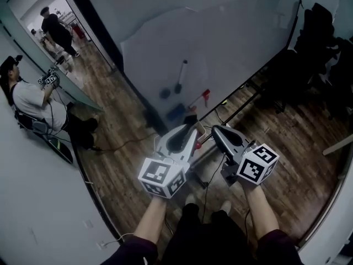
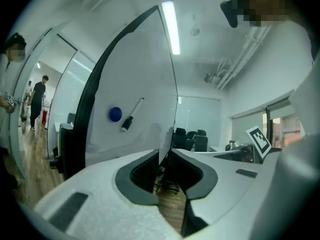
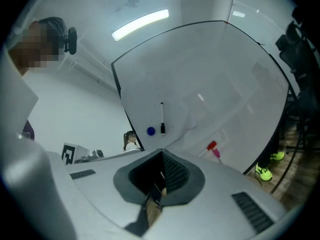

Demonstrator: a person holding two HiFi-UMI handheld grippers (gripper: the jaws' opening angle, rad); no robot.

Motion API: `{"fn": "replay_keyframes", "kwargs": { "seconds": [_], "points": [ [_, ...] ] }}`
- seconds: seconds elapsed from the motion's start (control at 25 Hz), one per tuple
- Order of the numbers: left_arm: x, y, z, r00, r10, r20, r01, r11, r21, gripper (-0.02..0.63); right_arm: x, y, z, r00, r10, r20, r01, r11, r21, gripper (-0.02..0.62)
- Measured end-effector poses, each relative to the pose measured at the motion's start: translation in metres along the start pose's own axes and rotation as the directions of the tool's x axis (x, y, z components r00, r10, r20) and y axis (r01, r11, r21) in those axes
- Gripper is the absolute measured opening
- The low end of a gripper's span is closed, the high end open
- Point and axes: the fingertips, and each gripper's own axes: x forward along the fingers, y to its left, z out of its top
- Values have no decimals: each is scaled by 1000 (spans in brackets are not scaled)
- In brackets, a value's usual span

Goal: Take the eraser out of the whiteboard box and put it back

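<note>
A whiteboard (image 1: 220,48) stands in front of me. Low on it, in the head view, sits a blue eraser-like block (image 1: 176,113), with a round blue magnet (image 1: 164,93), a black-capped marker (image 1: 181,73) and a red marker (image 1: 206,96) nearby. My left gripper (image 1: 191,127) hovers just below and right of the blue block, not touching it; its jaws stand a narrow gap apart with nothing between them (image 2: 165,152). My right gripper (image 1: 216,130) is beside it, shut and empty (image 3: 161,152). The box is not clearly visible.
A seated person (image 1: 30,101) and two standing people (image 1: 55,29) are at the left behind a glass wall. Dark office chairs (image 1: 317,32) stand at the right. Cables (image 1: 124,145) trail over the wood floor near the whiteboard's stand.
</note>
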Motion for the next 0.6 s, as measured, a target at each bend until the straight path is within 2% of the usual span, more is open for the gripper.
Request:
{"fn": "replay_keyframes", "kwargs": {
  "seconds": [0.2, 0.6],
  "points": [
    [-8, -16, 16, 999, -40, -2, 40, 995, -96, 35, -13, 17, 20, 999, 11, 34, -10, 1000, -21, 3],
    [-20, -32, 39, 998, -61, 9, 62, 991, -117, 6, -25, 43, 39, 997, 34, 74, -30, 998, -59, 3]
  ]
}}
